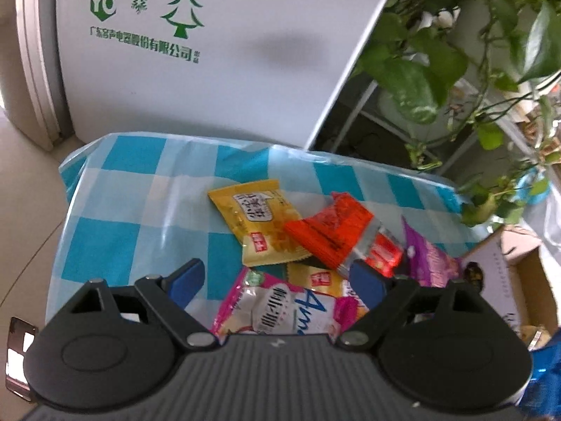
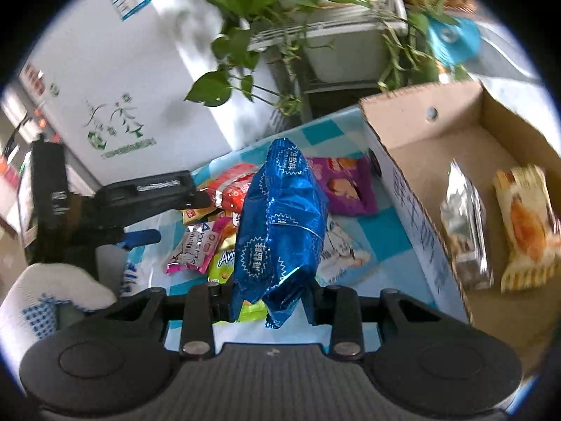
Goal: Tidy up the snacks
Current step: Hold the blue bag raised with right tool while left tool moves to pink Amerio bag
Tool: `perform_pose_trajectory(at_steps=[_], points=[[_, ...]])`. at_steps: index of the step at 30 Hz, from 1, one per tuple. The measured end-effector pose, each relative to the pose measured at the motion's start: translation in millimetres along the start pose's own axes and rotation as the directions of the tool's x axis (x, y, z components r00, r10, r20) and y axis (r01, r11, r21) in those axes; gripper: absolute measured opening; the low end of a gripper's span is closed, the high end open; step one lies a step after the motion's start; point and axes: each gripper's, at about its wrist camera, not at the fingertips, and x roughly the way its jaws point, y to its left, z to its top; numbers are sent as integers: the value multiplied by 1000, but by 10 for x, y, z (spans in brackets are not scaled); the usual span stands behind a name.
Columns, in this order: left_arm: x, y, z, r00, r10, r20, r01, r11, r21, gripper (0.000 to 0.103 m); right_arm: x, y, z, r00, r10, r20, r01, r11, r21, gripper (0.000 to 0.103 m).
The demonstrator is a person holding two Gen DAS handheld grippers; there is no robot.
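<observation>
Right gripper (image 2: 270,301) clamped on blue snack bag (image 2: 280,224) at its bottom crimp, lifted above tabletop (image 2: 385,224) beside cardboard box (image 2: 413,161). Bag's light, crinkly, slippery; seam's best hold. Left gripper (image 1: 277,277) jaws apart w/ nothing held.

White appliance panel (image 1: 217,70): green hexagon logo "YC", Christmas-tree and snowflake drawings, a line of green Chinese characters ending 有限公司. Pink-and-white snack packet (image 1: 280,307): blue letters "Am…", rest hidden. Blue foil bag (image 2: 280,224): white starburst seals reading 海盐味. Yellow packet (image 1: 257,222): Chinese print, too blurred to read.
</observation>
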Motion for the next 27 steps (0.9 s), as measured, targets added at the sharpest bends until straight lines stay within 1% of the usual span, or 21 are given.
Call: perform_pose_trajectory(at_steps=[2, 3, 5, 6, 11, 15, 17, 19, 23, 25, 27], points=[[53, -8, -11, 1000, 15, -10, -15, 1000, 8, 89, 13, 17, 46, 1000, -1, 2, 1, 999, -39, 39], [82, -19, -22, 999, 34, -20, -34, 999, 21, 89, 19, 13, 59, 1000, 0, 10, 1, 999, -45, 39], [121, -18, -54, 996, 85, -35, -83, 996, 43, 89, 34, -11, 64, 1000, 8, 14, -7, 1000, -27, 39], [130, 1, -68, 994, 98, -46, -96, 994, 42, 89, 46, -26, 70, 1000, 19, 11, -18, 1000, -11, 39], [42, 41, -155, 990, 119, -73, -111, 989, 102, 89, 53, -69, 85, 999, 41, 18, -41, 999, 22, 39], [-64, 153, -233, 989, 116, -92, -105, 988, 116, 90, 83, -89, 96, 999, 47, 9, -47, 998, 37, 39], [-106, 185, -267, 985, 137, -101, -124, 984, 128, 90, 85, -81, 90, 999, 49, 7, -50, 998, 36, 39], [-164, 231, -320, 985, 142, -100, -129, 983, 131, 90, 71, -69, 88, 998, 57, 10, -57, 998, 34, 39], [-259, 297, -389, 983, 150, -109, -139, 985, 105, 90, 58, -45, 85, 998, 59, 12, -59, 998, 28, 39], [-310, 353, -401, 987, 124, -100, -119, 991, 54, 90, 55, -33, 87, 998, 61, 14, -62, 998, 22, 39], [-353, 373, -401, 990, 102, -100, -100, 995, 24, 90, 53, -29, 93, 998, 63, 15, -63, 998, 22, 39]])
